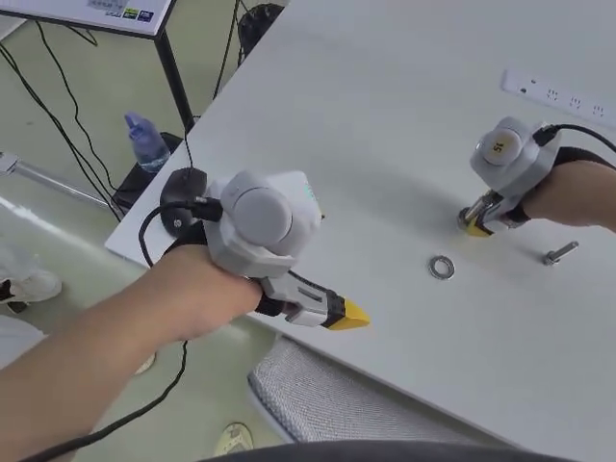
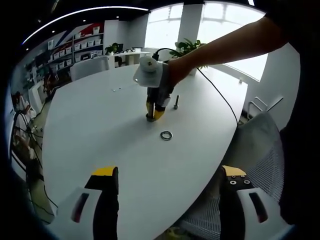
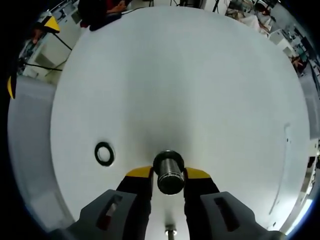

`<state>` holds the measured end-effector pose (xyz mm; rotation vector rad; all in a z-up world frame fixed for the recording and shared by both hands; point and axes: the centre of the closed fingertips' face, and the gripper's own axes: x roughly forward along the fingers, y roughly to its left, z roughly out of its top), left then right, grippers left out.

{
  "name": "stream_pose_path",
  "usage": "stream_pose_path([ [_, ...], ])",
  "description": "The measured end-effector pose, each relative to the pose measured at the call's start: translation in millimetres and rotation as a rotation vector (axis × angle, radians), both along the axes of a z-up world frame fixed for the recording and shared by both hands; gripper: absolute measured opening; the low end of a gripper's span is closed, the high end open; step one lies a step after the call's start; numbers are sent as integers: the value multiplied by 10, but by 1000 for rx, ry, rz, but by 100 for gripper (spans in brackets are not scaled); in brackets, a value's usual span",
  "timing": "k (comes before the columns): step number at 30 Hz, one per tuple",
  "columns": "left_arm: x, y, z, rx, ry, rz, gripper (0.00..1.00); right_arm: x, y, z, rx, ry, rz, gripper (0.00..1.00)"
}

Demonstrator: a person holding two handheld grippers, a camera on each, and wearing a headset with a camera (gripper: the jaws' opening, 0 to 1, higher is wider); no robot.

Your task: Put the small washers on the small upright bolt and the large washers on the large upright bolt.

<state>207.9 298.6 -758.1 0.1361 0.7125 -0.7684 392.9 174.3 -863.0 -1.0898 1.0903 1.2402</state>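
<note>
The large bolt point(image 3: 169, 167) stands on end on the table point(image 1: 385, 115), clamped between the right gripper's point(image 3: 169, 173) jaws, with a washer point(image 1: 442, 267) flat near it, the small bolt point(image 1: 560, 253) nearby, and the left gripper point(image 2: 169, 172) by the table's edge, jaws wide apart, empty.

A thick steel bolt point(image 3: 170, 172) sits between jaws, washer point(image 1: 442, 267) flat nearby, small bolt point(image 1: 559, 253) beyond.

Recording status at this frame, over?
Left gripper open, empty, at table edge. Right gripper shut on large bolt, low over table. One washer loose, small bolt nearby. Nothing blocks the washer.
</note>
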Motion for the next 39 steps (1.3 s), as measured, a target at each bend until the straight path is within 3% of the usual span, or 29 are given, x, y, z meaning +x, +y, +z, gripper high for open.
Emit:
stream_pose_path([
  [18, -10, -21, 14, -7, -5, 4, 82, 4, 42, 75, 47, 19, -4, 39],
  [28, -28, -45, 33, -2, -3, -17, 82, 10, 30, 265, 56, 6, -11, 39],
  [39, 23, -47, 110, -1, -27, -48, 82, -58, 30, 509, 85, -13, -26, 38],
])
